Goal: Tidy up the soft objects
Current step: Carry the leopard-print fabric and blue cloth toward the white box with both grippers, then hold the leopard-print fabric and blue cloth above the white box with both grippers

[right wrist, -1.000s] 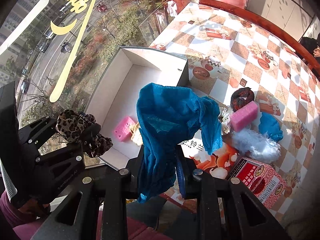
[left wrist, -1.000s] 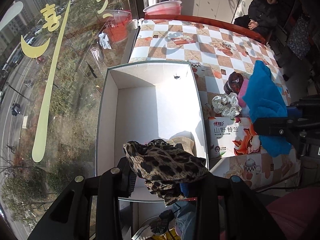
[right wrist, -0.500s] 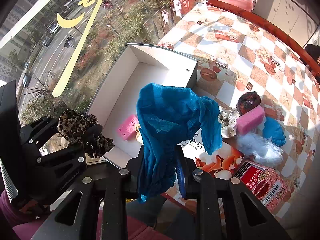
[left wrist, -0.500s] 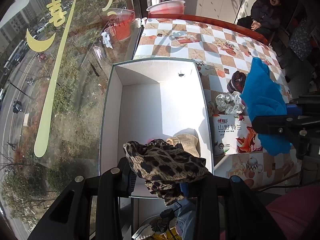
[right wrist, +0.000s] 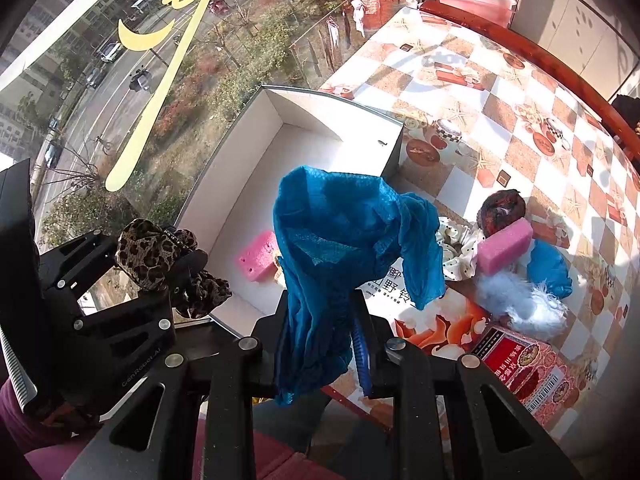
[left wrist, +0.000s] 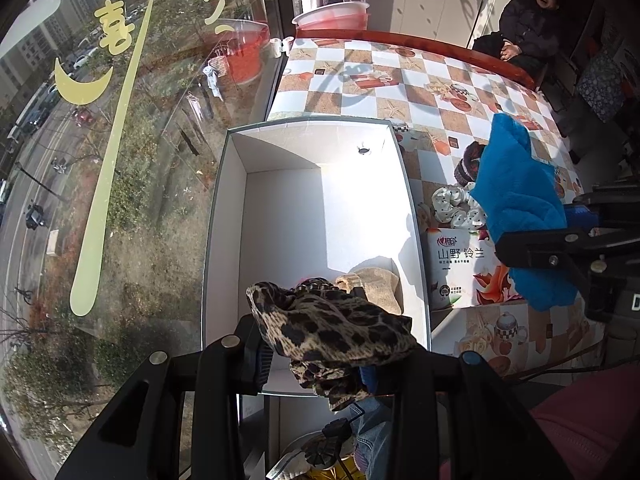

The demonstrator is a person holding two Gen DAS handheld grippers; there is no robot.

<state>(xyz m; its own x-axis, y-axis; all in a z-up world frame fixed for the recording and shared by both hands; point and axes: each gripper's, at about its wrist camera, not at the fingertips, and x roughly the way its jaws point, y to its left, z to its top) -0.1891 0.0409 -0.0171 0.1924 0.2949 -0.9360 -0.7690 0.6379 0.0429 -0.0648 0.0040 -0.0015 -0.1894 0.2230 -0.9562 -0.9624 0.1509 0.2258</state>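
My left gripper is shut on a leopard-print scrunchie, held above the near end of an open white box. In the right wrist view that scrunchie bulges out of the left gripper at the box's near left corner. My right gripper is shut on a blue cloth, which hangs over the box's right edge and a printed packet. Inside the box lie a pink sponge and a beige cloth.
To the right of the box, the checked tablecloth carries a dotted white scrunchie, a dark scrunchie, a second pink sponge, a pale fluffy piece, a small blue bundle and a red carton. A window runs along the left. A person sits at the far end.
The right wrist view has drifted slightly, so the box sits a little further right in it. Both grips and the left gripper are unchanged.
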